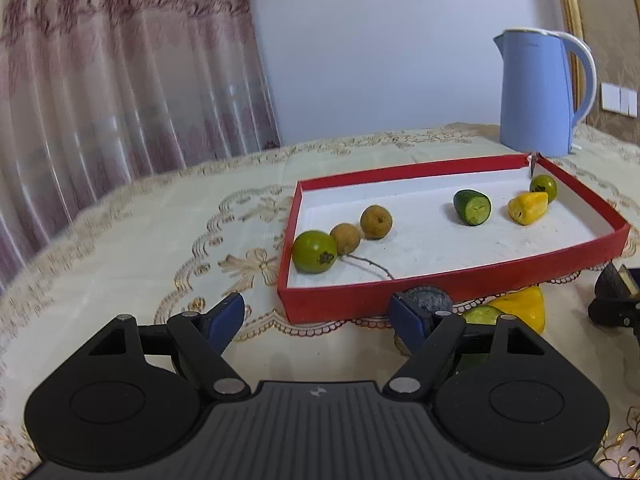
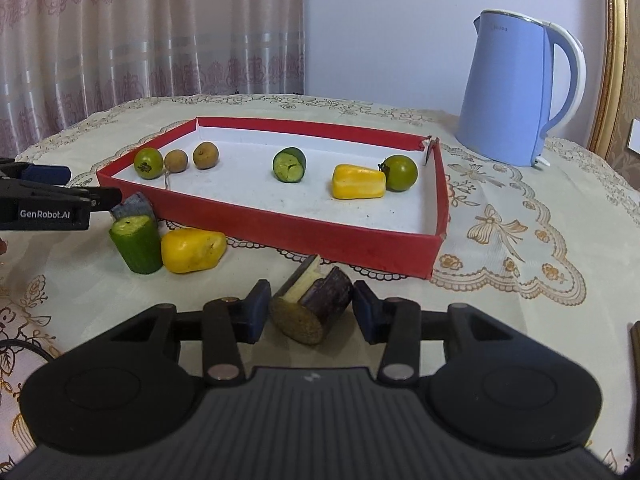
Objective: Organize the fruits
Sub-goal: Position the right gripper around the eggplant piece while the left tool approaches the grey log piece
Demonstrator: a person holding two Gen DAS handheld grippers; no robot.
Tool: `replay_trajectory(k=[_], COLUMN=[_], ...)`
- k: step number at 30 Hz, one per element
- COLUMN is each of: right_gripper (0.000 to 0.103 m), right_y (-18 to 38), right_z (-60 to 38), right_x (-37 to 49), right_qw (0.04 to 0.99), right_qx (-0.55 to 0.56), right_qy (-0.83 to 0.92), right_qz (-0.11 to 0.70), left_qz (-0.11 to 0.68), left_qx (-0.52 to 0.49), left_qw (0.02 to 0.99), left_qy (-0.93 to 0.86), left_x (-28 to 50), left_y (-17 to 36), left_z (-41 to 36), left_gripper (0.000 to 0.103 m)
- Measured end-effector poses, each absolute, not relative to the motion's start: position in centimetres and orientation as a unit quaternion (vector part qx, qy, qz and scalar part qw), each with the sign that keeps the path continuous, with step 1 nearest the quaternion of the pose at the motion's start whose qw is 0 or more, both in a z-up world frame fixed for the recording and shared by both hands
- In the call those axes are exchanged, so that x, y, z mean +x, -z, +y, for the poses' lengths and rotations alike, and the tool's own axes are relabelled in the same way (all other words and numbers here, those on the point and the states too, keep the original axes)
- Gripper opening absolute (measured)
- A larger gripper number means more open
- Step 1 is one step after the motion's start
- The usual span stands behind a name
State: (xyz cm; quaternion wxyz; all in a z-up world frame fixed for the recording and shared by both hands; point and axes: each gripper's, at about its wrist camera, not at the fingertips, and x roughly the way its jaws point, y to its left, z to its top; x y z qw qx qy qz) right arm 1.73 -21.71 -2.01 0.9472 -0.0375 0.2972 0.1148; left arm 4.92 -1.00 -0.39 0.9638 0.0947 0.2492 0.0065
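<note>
Setting: a home, most likely a dining or sitting room. Evidence: table under a cream tablecloth [image 2: 500, 216] with embroidered floral and bow motifs; pinkish patterned curtains [image 2: 140, 40] at 10 to 11 o'clock; plain pale wall at 12; blue electric kettle [image 2: 508, 88] at 1 o'clock on the table; gilt frame [image 2: 614, 60], possibly a mirror or headboard edge, at 2 to 3 o'clock; white wall switches [image 1: 619, 98] beside it.
</note>
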Motion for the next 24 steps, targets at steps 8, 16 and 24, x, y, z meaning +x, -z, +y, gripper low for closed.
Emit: replay_trajectory(k=[8,16,24], right_gripper=[0.042,0.042,0.042], right_y=[2.0,2.0,2.0], right_z=[-21.7,-21.7,-21.7], right_x=[1.7,1.7,1.7], right_qw=[0.947,0.947,0.947], right_qx=[-0.036,-0.037,-0.038], right_qy=[-0.118,-0.119,-0.119], right_qz=[0.297,0.297,0.297], left_qz=[0.234,0.261,0.321], left_qx=[0.105,0.074,0.041], left_qw=[0.966,0.958,0.942], left_qy=[0.042,0.092,0.089], left_x=[4.0,5.4,6.9], left_y=[-0.4,-0.9,-0.4], left_z=[-2.0,-1.5,-1.4], left_gripper=[0.075,0.075,0.077])
